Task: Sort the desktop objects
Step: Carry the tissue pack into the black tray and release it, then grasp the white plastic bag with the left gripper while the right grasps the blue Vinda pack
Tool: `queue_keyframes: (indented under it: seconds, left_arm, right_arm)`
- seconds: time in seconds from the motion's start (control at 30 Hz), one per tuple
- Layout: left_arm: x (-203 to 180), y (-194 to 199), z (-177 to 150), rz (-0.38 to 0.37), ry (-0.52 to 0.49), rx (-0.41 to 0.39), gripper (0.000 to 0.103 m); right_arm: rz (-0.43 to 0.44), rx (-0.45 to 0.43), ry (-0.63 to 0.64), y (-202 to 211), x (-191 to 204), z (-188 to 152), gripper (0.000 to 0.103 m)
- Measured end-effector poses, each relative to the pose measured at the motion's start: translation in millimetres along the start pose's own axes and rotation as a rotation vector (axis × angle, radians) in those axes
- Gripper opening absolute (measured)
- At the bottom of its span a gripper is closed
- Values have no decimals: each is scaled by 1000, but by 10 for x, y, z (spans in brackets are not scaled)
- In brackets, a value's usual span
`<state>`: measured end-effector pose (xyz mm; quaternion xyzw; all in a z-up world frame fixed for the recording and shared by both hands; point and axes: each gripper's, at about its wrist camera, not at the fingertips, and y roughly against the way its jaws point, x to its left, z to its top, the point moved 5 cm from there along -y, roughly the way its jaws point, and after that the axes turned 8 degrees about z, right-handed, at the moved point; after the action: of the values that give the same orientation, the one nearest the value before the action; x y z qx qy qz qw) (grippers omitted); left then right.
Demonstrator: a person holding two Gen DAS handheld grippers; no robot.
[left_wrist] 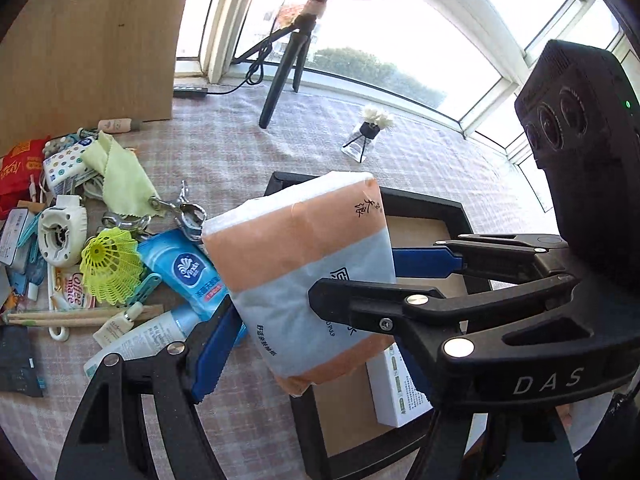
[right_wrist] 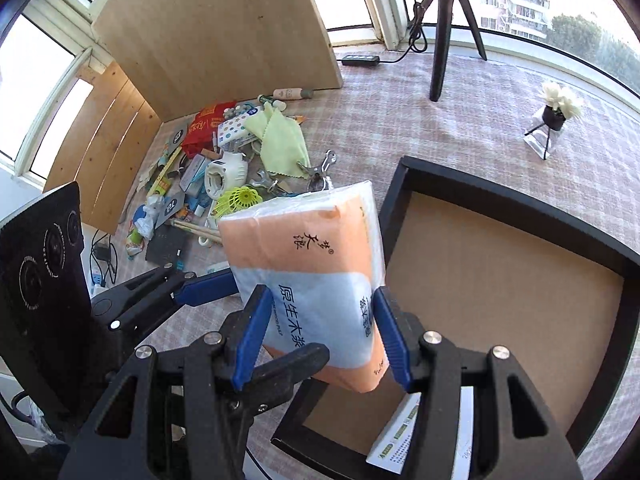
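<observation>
An orange, blue and white tissue pack [left_wrist: 296, 240] [right_wrist: 304, 236] hangs tilted in the air over the left rim of a black tray [left_wrist: 424, 200] [right_wrist: 520, 200]. My right gripper [right_wrist: 320, 320] is shut on its lower end, one blue pad on each side. From the left wrist view, the right gripper [left_wrist: 356, 276] comes in from the right, one finger before the pack and one behind. My left gripper [left_wrist: 316, 332] [right_wrist: 280, 316] also clamps the pack. Its blue pad [left_wrist: 216, 344] lies against the left edge, and its other finger is hidden there.
A white box [left_wrist: 394, 388] [right_wrist: 400, 436] lies in the tray's near corner. A pile at the left holds a yellow shuttlecock [left_wrist: 108, 264], a green cloth [left_wrist: 120, 176], a blue tissue packet [left_wrist: 184, 268], clips and tubes. A tripod [right_wrist: 440, 40], a small vase [right_wrist: 552, 120] and a wooden board [right_wrist: 216, 32] stand behind.
</observation>
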<state>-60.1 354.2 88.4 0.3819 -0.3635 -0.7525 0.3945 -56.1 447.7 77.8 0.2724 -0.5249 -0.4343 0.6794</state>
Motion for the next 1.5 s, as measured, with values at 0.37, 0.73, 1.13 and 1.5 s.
queue_keyframes:
  seconds: [0.37, 0.73, 1.13, 1.5]
  left_arm:
    - [-509, -116, 65, -38, -113, 13, 71]
    - [187, 7, 8, 48, 2, -8, 71]
    - [1946, 421, -310, 255, 276, -25, 71]
    - [3127, 725, -695, 395, 431, 3, 71]
  right_arm:
    - [-68, -101, -111, 591, -587, -157, 53]
    - [-64, -59, -4, 272, -201, -44, 53]
    - [-39, 82, 113, -550, 301, 230, 52]
    - [-98, 230, 176, -1303, 418, 255, 52]
